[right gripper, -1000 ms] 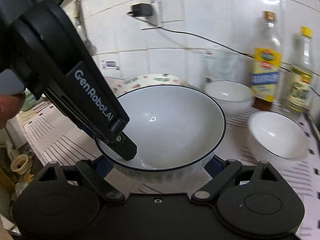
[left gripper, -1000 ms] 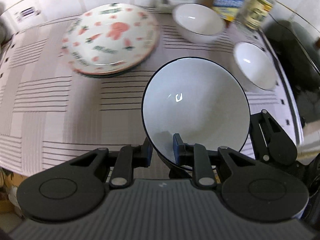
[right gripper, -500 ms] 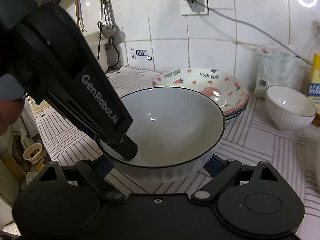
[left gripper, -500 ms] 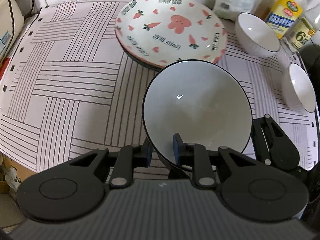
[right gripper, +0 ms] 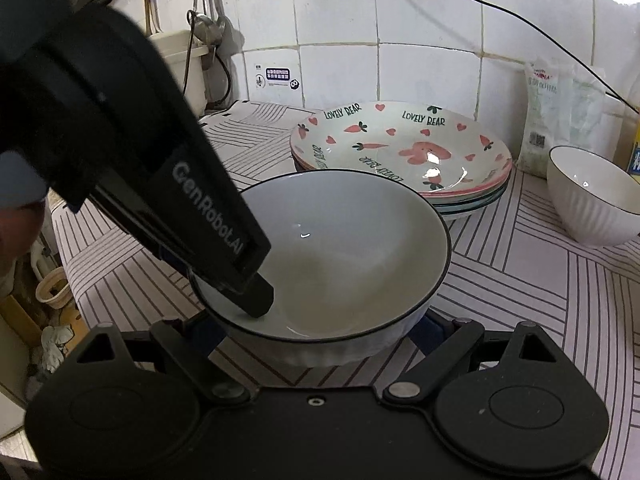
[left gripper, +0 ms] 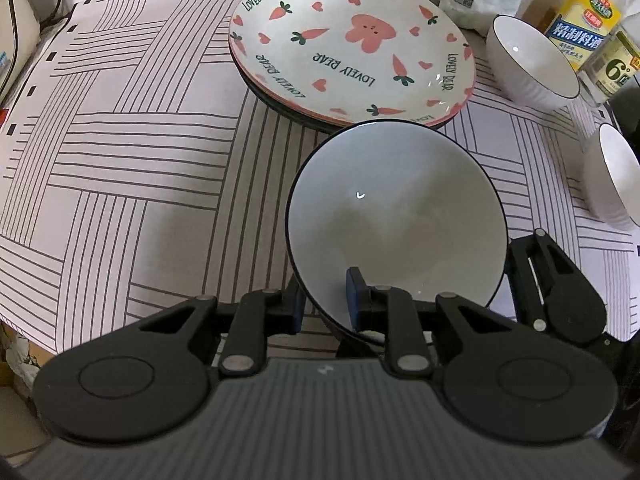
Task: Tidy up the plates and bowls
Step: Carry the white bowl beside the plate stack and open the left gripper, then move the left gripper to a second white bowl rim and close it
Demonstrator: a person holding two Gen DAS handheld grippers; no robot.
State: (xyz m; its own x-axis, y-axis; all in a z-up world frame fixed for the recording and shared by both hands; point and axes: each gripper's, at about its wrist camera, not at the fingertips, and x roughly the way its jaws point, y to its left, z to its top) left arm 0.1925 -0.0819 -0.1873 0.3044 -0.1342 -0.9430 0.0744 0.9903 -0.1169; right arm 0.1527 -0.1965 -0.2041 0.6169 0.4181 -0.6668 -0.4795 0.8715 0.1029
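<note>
L claw (left gripper: 322,306) is pinched shut on the near rim of the big bowl (left gripper: 394,216), one finger inside, one outside the wall. L wrist view shows the bowl tipped, its mouth facing the camera, above the striped desk (left gripper: 120,168). R wrist view adds what L can't: the bowl sits between the R claw (right gripper: 316,328) fingers, spread wide at either side of the ribbed base; contact w/ the wall can't be told. The L claw comes in there from 10 o'clock, its tip inside the bowl.

Plate stack (left gripper: 352,48) w/ the bear-and-carrot print on top lies at 12 o'clock, just beyond the bowl's far rim. Small white bowl (left gripper: 530,66) at 1 o'clock of the stack; second small bowl (left gripper: 612,176) at 3 o'clock of the big bowl, seen only in L view. Bottles (left gripper: 592,28) and a clear bag (right gripper: 560,120) stand by the tiled wall (right gripper: 340,20). The L claw body blocks the left side of R view.
</note>
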